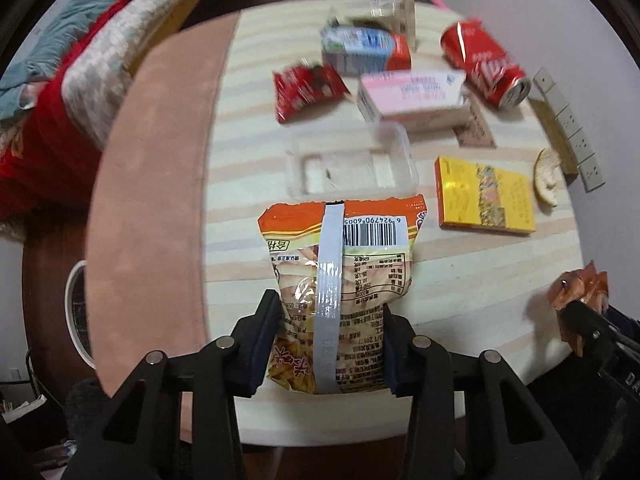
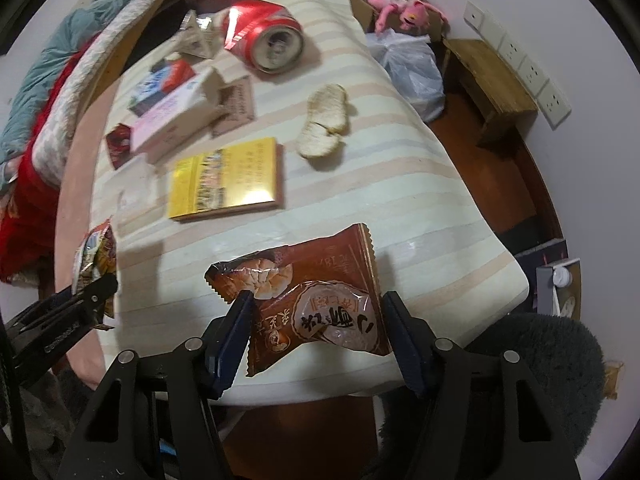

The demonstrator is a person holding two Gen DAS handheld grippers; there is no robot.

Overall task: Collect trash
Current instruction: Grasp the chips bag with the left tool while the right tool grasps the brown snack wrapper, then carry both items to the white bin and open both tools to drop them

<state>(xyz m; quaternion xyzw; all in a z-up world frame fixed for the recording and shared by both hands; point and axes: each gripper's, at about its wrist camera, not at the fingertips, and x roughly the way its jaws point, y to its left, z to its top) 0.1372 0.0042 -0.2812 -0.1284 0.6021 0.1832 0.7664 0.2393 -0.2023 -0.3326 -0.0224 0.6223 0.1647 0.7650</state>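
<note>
My left hand-held gripper point(image 1: 326, 344) is clamped on the orange snack bag point(image 1: 340, 276), low centre in its view; the bag stands up between the pads, barcode end toward the table's middle. My right hand-held gripper point(image 2: 320, 332) carries a brown pastry wrapper point(image 2: 308, 300), low centre in the right view. One pad pinches its left edge; the other pad appears clear of it, so I cannot tell how firmly it is held.

Beyond the bag on the striped tabletop point(image 1: 460, 264): a clear plastic tray point(image 1: 352, 166) just above it, a yellow box point(image 1: 484, 196) to the right, and a rice cracker point(image 1: 546, 178) near the right edge. Farther up lie a pink carton point(image 1: 408, 94), a red wrapper point(image 1: 308, 88), a blue-and-white carton point(image 1: 366, 50) and a dented red can point(image 1: 484, 66).
</note>
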